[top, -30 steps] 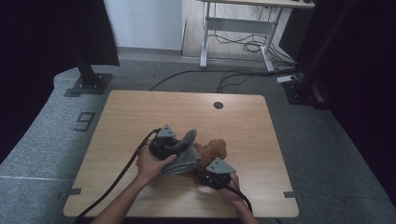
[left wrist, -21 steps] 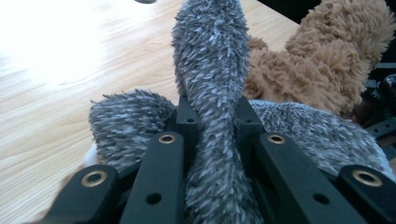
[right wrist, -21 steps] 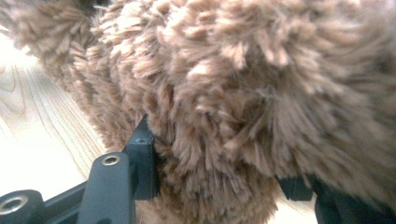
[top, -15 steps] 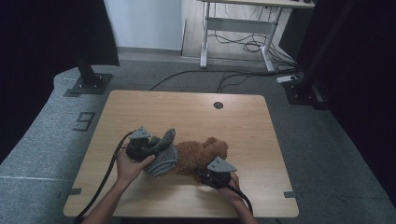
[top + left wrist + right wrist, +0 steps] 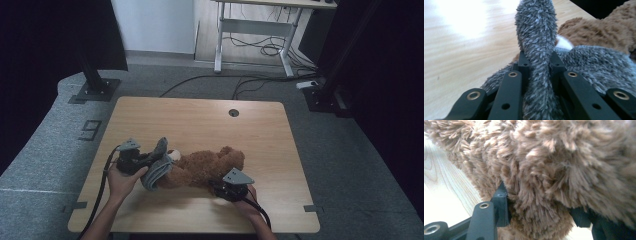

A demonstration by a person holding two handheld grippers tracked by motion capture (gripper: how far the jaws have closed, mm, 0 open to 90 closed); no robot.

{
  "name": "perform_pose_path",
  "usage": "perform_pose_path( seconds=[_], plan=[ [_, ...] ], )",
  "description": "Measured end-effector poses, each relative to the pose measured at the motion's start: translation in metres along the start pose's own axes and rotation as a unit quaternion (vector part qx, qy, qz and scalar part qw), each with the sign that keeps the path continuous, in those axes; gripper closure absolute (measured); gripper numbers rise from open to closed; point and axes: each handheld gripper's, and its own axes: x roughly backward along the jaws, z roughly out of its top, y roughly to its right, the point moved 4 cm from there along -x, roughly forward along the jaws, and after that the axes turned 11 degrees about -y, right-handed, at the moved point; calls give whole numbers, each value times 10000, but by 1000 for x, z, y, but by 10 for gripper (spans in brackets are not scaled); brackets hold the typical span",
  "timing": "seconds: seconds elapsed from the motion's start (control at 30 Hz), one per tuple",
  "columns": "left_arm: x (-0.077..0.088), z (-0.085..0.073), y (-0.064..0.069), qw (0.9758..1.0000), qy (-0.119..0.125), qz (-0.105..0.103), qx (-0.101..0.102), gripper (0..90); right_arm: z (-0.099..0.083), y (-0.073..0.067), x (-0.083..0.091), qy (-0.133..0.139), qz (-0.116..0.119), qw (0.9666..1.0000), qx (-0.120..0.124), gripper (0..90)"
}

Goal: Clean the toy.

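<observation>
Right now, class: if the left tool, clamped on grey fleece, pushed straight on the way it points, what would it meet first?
Most likely the brown teddy bear. The left tool points along the table toward it, with the grey fleece between; depth is hard to judge.

Left black two-jaw gripper [image 5: 150,159], held in the left hand [image 5: 122,177], is clamped tight, pointing right. Right black two-jaw gripper [image 5: 220,186] is partly closed, gripping, the right hand [image 5: 245,197] behind it.

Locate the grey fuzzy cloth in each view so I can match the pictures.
High view: grey fuzzy cloth lies lower left on the table, at the brown plush toy's left end.
Left gripper view: centre, rising pinched between the black jaws of the left tool.
Right gripper view: brown fur there, no grey cloth.
Shared landmark: the brown plush toy.
</observation>
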Motion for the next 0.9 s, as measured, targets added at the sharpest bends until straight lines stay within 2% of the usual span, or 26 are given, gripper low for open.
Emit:
perform_pose_path(
  seconds=[0.03, 0.17, 0.27, 0.3, 0.33, 0.4, 0.47, 0.5, 0.57, 0.63, 0.73, 0.77, 0.83, 0.87, 0.9],
  plan=[
    [-2, -6, -1, 9999, 86, -124, 62, 771, 0, 0, 0, 1, 5, 10000, 4, 436],
    [-3, -10, 3, 9998, 157, -80, -1, 773, -1, 0, 2, 57, 136, 9999, -24, 377],
    [-5, -13, 6, 9996, 207, -167, -48, 773, 0, 5, 18, 196, 412, 9988, -182, 303],
    [-5, -13, 6, 9996, 207, -167, -48, 773, 0, 5, 18, 196, 412, 9988, -182, 303],
    [-6, -15, 7, 9995, 224, -206, -62, 773, 1, 8, 24, 261, 451, 9982, -285, 284],
    [-5, -17, 10, 9994, 270, -196, -122, 773, 3, 18, 44, 515, 410, 9959, -615, 227],
    [-5, -19, 11, 9992, 291, -212, -156, 773, 4, 25, 59, 670, 338, 9942, -771, 205],
    [-4, -22, 14, 9990, 306, -252, -189, 773, 9, 32, 76, 798, 235, 9931, -825, 192],
    [-4, -23, 15, 9989, 312, -277, -205, 773, 12, 34, 82, 832, 196, 9928, -835, 190],
    [-3, -25, 18, 9987, 323, -311, -231, 773, 25, 38, 95, 898, 148, 9928, -779, 189],
    [-3, -27, 21, 9986, 325, -319, -269, 773, 44, 40, 95, 707, 186, 9956, -590, 190],
    [-3, -28, 22, 9986, 324, -330, -269, 773, 50, 37, 83, 420, 374, 9970, -525, 189],
    [-2, -30, 23, 9984, 308, -372, -286, 773, 49, 32, 68, 116, 550, 9975, -431, 188],
    [-2, -30, 23, 9984, 308, -372, -286, 773, 49, 32, 68, 116, 550, 9975, -431, 188],
    [-2, -32, 22, 9984, 292, -383, -278, 773, 41, 23, 48, -296, 714, 9965, -316, 185]
  ],
)
